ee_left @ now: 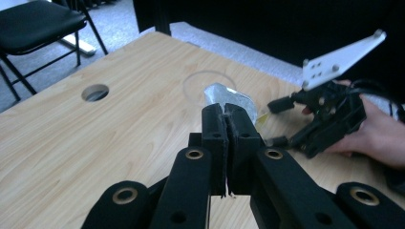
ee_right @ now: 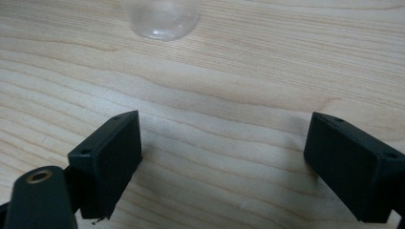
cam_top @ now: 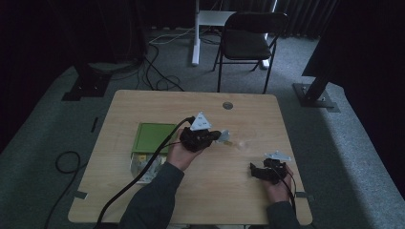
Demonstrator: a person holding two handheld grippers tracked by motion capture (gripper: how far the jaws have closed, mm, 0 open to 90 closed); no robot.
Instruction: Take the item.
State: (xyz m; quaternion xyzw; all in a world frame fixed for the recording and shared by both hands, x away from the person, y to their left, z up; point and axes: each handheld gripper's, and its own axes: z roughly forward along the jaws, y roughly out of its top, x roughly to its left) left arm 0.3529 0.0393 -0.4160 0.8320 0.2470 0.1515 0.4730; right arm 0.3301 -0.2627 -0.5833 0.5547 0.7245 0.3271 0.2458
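1. The left gripper sits near the middle of the worktop, its fingers pressed together on a small silvery packet. In the left gripper view the crinkled foil sticks up just above the closed tips, so the pinch is at the packet's lower edge.

2. A clear plastic cup stands just beyond the left gripper, toward three o'clock from it in the high view. In the left gripper view its faint rim circles right behind the packet, so the packet appears to be held over or just beside the mouth. My guess is that it is being brought there to tip or drop in.

3. The right gripper rests low at about five o'clock on the worktop, fingers spread wide with nothing between them. The cup's base lies straight ahead in its own view, well apart from the tips. It looks poised to steady the cup.

4. A green box lies at about nine o'clock from the left gripper, with pale packets beside its near edge, likely the supply.
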